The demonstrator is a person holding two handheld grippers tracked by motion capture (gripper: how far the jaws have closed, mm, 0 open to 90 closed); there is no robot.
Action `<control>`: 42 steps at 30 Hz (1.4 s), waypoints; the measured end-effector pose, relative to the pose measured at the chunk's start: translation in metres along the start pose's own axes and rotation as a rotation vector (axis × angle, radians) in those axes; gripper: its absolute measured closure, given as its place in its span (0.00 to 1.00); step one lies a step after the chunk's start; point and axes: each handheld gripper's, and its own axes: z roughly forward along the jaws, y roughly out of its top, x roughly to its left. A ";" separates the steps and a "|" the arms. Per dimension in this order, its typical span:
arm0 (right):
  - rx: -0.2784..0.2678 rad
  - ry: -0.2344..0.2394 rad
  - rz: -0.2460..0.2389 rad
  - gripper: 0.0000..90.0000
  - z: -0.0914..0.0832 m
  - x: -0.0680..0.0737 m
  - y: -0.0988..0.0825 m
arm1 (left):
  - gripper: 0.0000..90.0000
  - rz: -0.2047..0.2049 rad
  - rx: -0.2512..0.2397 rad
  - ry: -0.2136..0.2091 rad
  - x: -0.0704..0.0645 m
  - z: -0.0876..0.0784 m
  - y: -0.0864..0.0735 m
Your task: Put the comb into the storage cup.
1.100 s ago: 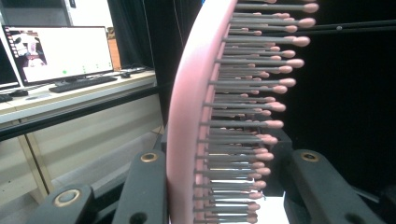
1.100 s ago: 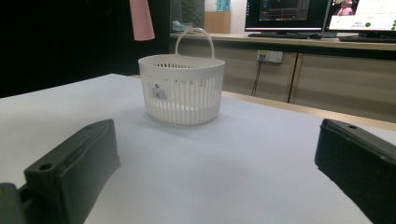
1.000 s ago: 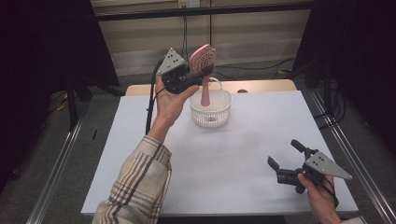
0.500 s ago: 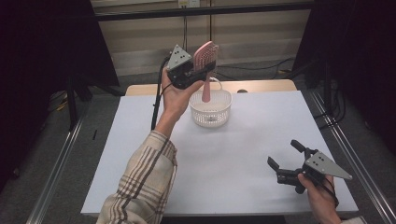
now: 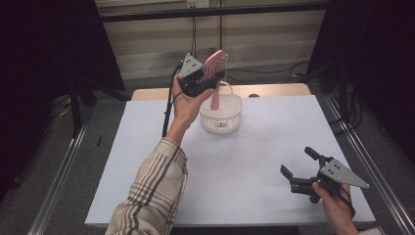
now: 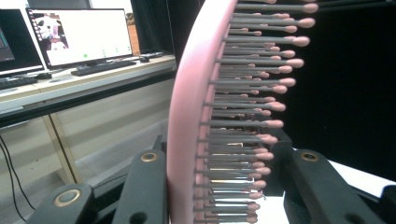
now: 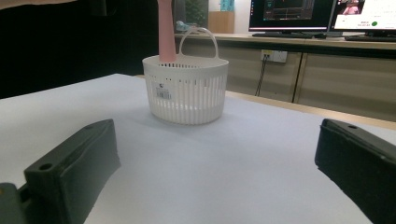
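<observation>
While the left gripper [image 5: 208,78] clamps its fingers [image 6: 144,186] on the pink hairbrush [image 5: 215,66], the brush handle hangs below them into the white basket [image 5: 222,115]; far right, the right gripper [image 5: 303,169] rests on the surface [image 5: 254,161], fingers [image 7: 70,168] spread around nothing.

sleeve [image 5: 154,191]: plaid, beige-brown | tools: black [image 5: 208,81], grey plates | cable: seemingly black

High overhead view; basket [image 5: 221,113] shared from right tongs

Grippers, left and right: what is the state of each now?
Left gripper: closed on the pink hairbrush, above the white basket.
Right gripper: open, empty.
</observation>
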 end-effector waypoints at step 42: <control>0.010 0.013 -0.012 0.00 0.001 0.001 -0.001 | 0.70 -0.066 0.038 -0.004 -0.010 0.023 -0.035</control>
